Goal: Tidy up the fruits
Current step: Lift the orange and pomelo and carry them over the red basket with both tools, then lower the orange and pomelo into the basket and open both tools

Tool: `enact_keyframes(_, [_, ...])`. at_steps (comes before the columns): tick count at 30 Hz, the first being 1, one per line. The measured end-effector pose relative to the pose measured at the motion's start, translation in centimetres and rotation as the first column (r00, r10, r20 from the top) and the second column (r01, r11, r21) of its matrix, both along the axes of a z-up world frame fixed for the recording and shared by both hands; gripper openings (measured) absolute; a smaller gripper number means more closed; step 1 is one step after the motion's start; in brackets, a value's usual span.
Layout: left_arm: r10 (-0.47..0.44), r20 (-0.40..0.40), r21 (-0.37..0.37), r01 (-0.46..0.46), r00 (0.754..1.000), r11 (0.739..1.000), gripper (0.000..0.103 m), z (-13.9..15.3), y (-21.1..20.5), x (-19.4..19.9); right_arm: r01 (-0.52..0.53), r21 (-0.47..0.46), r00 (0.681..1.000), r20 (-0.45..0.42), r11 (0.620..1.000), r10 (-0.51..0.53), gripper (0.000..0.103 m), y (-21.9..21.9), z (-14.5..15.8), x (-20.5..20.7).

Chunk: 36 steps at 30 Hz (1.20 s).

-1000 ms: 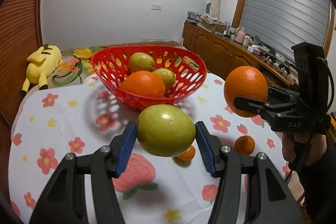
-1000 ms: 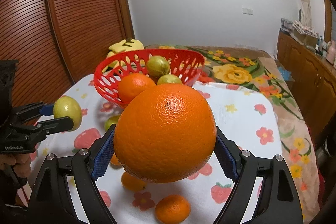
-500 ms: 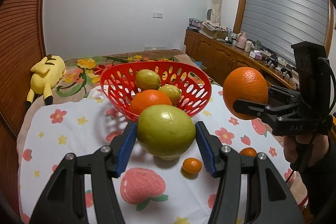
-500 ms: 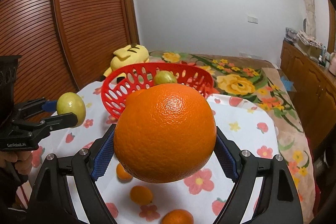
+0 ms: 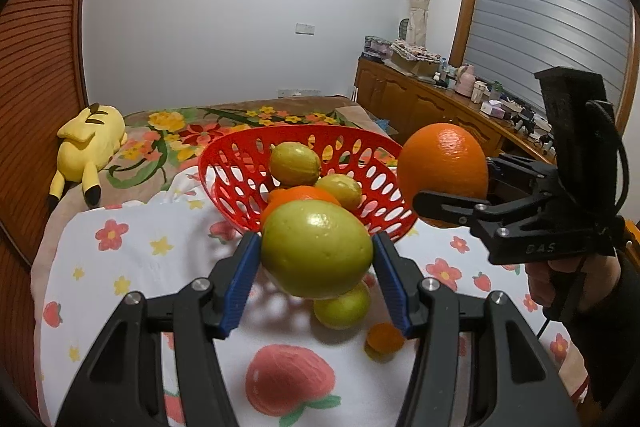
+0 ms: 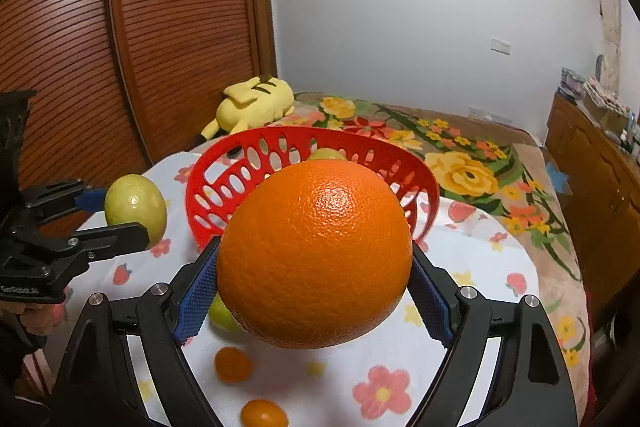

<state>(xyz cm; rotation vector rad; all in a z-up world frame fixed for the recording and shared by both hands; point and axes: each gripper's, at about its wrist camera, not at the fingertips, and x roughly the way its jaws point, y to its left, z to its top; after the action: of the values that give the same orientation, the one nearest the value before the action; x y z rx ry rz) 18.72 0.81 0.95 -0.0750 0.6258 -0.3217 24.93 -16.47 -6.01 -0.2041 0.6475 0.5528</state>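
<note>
My left gripper (image 5: 316, 267) is shut on a green lemon (image 5: 316, 247), held in the air just in front of the red basket (image 5: 236, 167). The basket holds two greenish lemons (image 5: 295, 163) and an orange (image 5: 292, 197). My right gripper (image 6: 314, 279) is shut on a large orange (image 6: 314, 259), also raised before the red basket (image 6: 224, 179). In the left wrist view the large orange (image 5: 442, 171) hangs right of the basket. In the right wrist view the held lemon (image 6: 135, 205) shows at the left.
On the flowered tablecloth (image 5: 120, 267) under the grippers lie a green lemon (image 5: 342, 307) and a small tangerine (image 5: 385, 337); two small tangerines (image 6: 233, 363) show in the right wrist view. A yellow plush toy (image 5: 88, 143) lies on the bed behind. A wooden cabinet (image 5: 420, 107) stands at the right.
Both grippers have moved toward the basket and risen a little with their fruit. The basket now looks closer and the loose fruit on the cloth sits lower in view.
</note>
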Motion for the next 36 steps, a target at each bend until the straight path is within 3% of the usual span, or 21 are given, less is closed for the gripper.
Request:
enact_keyframes(15, [-0.001,-0.018,0.005,0.002,1.0,1.0,0.056,-0.4,0.1,4.0,-0.021,-0.095,0.999,-0.039,0.995,0.018,0.088,1.8,-1.9,4.5])
enact_keyframes(36, [0.001,-0.029,0.012,0.0,1.0,1.0,0.056,-0.9,0.4,5.6,-0.041,-0.196,0.996,-0.088,0.98,0.024,0.088,3.1,-4.3,6.7])
